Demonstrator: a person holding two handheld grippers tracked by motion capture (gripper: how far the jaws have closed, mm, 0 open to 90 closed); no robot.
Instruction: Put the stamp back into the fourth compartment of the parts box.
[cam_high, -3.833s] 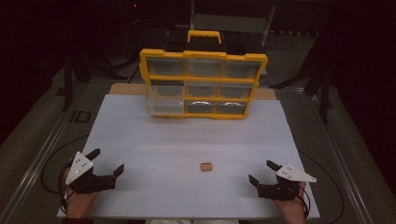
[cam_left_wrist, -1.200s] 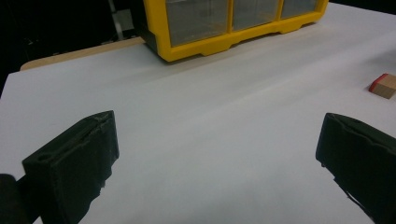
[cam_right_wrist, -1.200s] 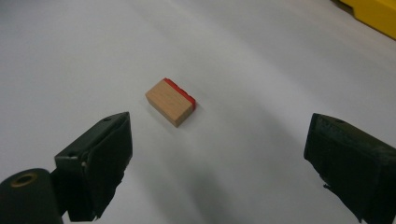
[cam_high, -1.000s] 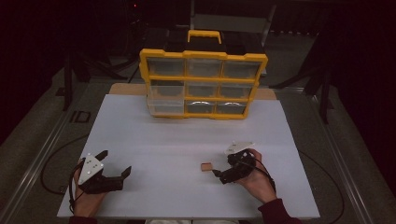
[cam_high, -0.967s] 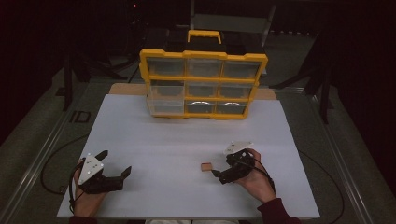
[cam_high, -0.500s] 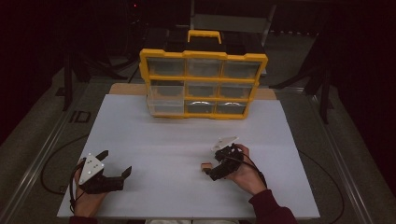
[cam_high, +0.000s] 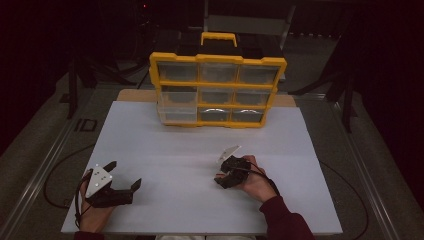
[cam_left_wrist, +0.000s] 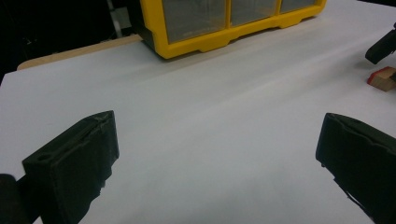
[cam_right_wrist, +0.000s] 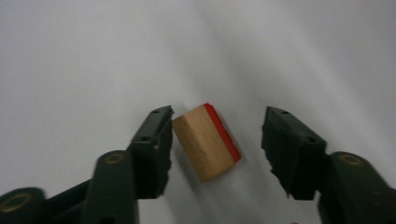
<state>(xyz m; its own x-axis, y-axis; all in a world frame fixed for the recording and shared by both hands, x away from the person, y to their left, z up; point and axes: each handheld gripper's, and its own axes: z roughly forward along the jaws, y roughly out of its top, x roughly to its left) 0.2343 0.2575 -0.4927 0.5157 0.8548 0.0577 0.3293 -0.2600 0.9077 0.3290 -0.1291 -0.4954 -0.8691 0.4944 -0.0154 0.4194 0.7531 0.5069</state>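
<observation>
Right gripper (cam_right_wrist: 217, 149), moved left since the earlier frame, now straddles the wooden block (cam_right_wrist: 207, 141) on the white table (cam_high: 200, 150); its jaws have just been closing, one touching, one apart. Left gripper (cam_left_wrist: 219, 158) rests wide open, empty.

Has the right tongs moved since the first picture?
Yes. The right tongs have come in from the board's right front corner toward its middle, closing around the block, nearer the organizer.
</observation>
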